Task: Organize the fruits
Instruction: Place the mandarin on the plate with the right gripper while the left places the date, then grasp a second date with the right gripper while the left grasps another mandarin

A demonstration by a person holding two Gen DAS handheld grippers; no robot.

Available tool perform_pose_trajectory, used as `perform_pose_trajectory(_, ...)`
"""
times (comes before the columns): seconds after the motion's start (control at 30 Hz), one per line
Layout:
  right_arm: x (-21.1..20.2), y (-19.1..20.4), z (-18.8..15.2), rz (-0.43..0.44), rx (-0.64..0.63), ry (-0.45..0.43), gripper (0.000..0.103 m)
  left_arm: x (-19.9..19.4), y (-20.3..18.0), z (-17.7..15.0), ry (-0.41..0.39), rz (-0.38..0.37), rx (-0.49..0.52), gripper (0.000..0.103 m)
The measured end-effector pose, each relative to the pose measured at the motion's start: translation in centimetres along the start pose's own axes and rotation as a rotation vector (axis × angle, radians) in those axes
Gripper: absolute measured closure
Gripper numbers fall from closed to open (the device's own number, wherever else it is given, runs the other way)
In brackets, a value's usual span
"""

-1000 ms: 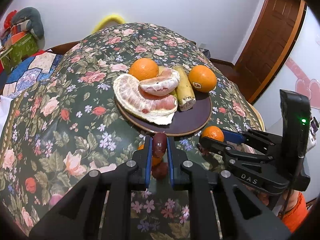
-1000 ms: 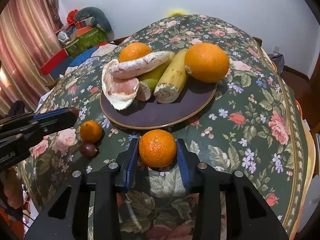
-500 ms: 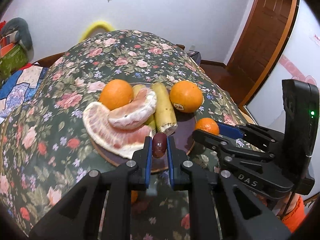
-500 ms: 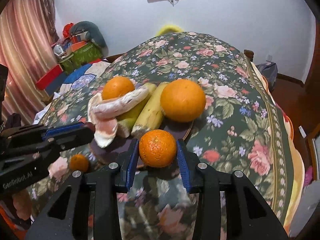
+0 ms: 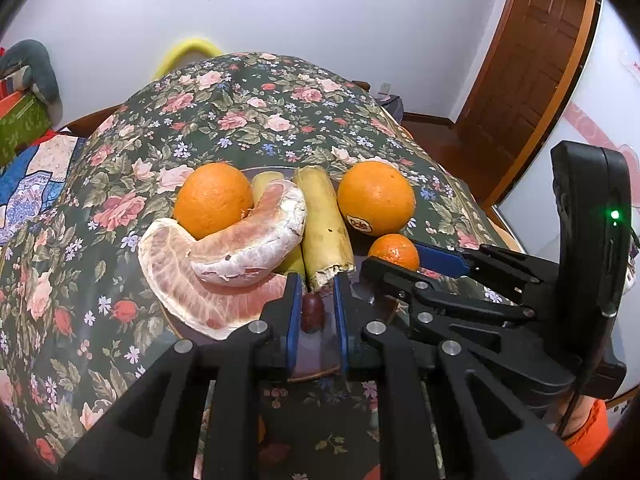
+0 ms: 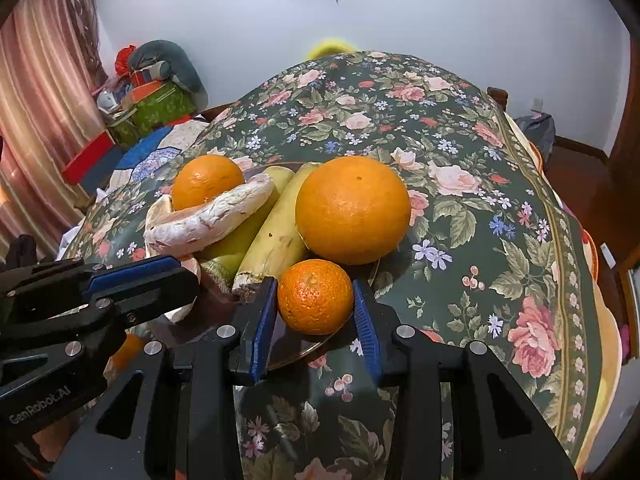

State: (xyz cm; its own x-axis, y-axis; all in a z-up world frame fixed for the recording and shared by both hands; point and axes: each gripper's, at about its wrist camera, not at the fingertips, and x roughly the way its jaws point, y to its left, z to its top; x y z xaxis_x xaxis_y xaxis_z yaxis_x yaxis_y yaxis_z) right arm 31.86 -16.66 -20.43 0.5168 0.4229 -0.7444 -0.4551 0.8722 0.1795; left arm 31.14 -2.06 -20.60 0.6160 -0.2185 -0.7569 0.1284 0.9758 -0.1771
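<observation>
A dark round plate [image 5: 316,364] on the floral table holds two big oranges [image 5: 214,199] [image 5: 376,198], pomelo pieces [image 5: 240,248] and bananas [image 5: 320,220]. My left gripper [image 5: 313,312] is open just above the plate's front; a small dark red fruit [image 5: 312,312] lies on the plate between its fingers, apart from both. My right gripper [image 6: 316,304] is shut on a small mandarin [image 6: 315,296] and holds it over the plate's front right rim [image 6: 320,346], below the big orange [image 6: 353,209]. The right gripper also shows in the left wrist view [image 5: 394,258].
Another small mandarin [image 6: 128,350] lies on the floral tablecloth [image 6: 480,220] left of the plate, partly hidden by the left gripper [image 6: 132,284]. Boxes and cushions [image 6: 156,92] are stacked beyond the table's far left. A wooden door [image 5: 532,60] stands at the right.
Both grippers moved forward from the tablecloth to over the plate. The left gripper opened and the dark red fruit now rests on the plate. The right still holds its mandarin.
</observation>
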Motion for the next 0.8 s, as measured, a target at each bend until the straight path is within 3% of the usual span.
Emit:
perform_pose_trajectory(0.47,-3.8,1.0,0.1,-0.001,-0.010,-0.054,0.066,-3.7,0.2,-0.8,-0.031,0.029,-0.004,0.089)
perform_pose_trajectory(0.8,-8.0,3.8,-0.7,-0.001,-0.044,-0.095,0.066,-8.6,0.6,-2.9,-0.065,0.067,-0.016,0.079)
